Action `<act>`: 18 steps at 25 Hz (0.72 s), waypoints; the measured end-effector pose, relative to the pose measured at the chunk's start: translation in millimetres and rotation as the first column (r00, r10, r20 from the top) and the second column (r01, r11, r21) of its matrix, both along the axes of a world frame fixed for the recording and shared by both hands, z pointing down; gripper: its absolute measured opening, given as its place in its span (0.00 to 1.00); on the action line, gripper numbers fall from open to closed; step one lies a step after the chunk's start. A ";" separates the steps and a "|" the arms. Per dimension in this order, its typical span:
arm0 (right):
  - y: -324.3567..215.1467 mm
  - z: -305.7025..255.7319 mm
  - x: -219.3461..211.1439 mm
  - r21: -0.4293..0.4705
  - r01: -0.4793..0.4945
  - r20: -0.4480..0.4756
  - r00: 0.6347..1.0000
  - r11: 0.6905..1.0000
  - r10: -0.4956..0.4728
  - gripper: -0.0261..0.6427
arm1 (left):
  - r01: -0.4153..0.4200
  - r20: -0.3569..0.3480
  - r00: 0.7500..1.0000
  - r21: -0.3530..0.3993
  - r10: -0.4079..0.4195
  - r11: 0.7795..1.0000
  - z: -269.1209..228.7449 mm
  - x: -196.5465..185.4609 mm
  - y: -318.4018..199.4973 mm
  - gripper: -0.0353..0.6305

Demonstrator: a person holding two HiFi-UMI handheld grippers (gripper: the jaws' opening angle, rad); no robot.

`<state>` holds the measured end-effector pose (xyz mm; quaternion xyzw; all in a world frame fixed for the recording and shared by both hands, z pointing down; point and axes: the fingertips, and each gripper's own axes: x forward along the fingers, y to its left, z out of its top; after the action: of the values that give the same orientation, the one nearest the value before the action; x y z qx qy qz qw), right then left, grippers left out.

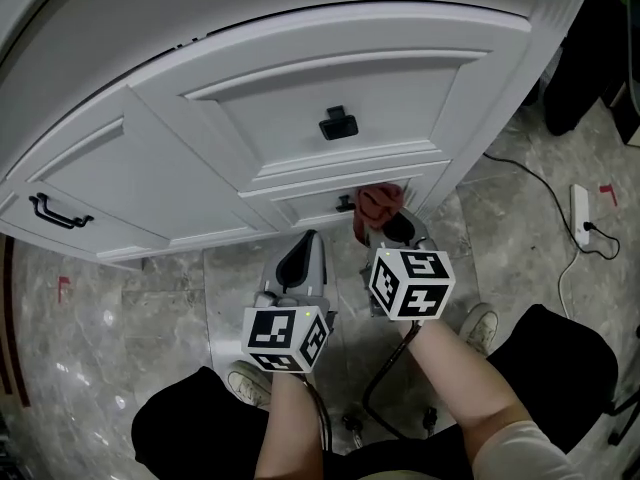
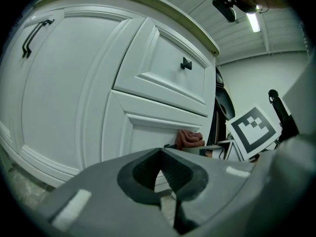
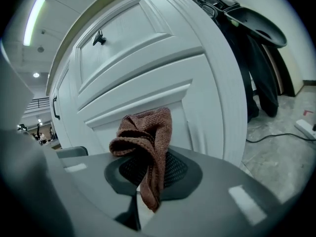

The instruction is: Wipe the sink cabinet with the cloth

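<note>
A white sink cabinet (image 1: 300,118) with panelled doors and black handles fills the upper head view. My right gripper (image 1: 385,223) is shut on a reddish-brown cloth (image 1: 378,203), held against the lower drawer front near its small black handle (image 1: 345,205). In the right gripper view the cloth (image 3: 145,142) bunches up between the jaws, close to the white panel (image 3: 163,83). My left gripper (image 1: 305,253) hangs just left of it, shut and empty, its tips a little short of the cabinet base. In the left gripper view the cloth (image 2: 190,138) shows beyond the shut jaws.
A marble-look floor (image 1: 150,318) lies below the cabinet. A white power strip (image 1: 580,213) with a black cable lies on the floor at the right. Dark objects (image 1: 585,58) stand beside the cabinet's right edge. The person's shoes (image 1: 480,323) are near the grippers.
</note>
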<state>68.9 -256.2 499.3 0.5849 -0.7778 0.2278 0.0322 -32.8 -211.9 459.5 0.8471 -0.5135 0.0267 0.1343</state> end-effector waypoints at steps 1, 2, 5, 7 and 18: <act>-0.4 0.0 2.1 0.002 -0.002 0.001 1.000 1.000 0.002 0.16 | -0.001 -0.001 1.000 0.000 0.001 1.000 0.0 2.0 -1.3 0.05; -0.6 0.2 5.6 0.002 -0.009 0.001 1.000 1.000 0.009 0.16 | -0.003 -0.003 1.000 0.000 0.003 1.000 -0.2 4.1 -2.7 0.05; 0.1 2.8 27.5 -0.009 -0.054 -0.006 0.999 0.999 0.054 0.16 | -0.013 -0.008 1.000 0.002 0.013 1.000 -0.2 12.4 -5.8 0.05; 0.4 3.5 44.8 -0.011 -0.078 -0.020 0.997 0.997 0.078 0.16 | -0.023 -0.010 1.000 -0.001 0.023 1.000 1.6 19.4 -6.4 0.05; 8.1 8.6 110.6 -0.042 -0.179 -0.047 0.983 0.983 0.177 0.16 | -0.077 0.014 0.997 -0.017 0.077 0.997 16.4 49.9 2.6 0.05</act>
<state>179.5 -248.2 507.9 0.6559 -0.7161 0.2350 0.0422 17.1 -209.4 476.0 0.8650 -0.4811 0.0421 0.1362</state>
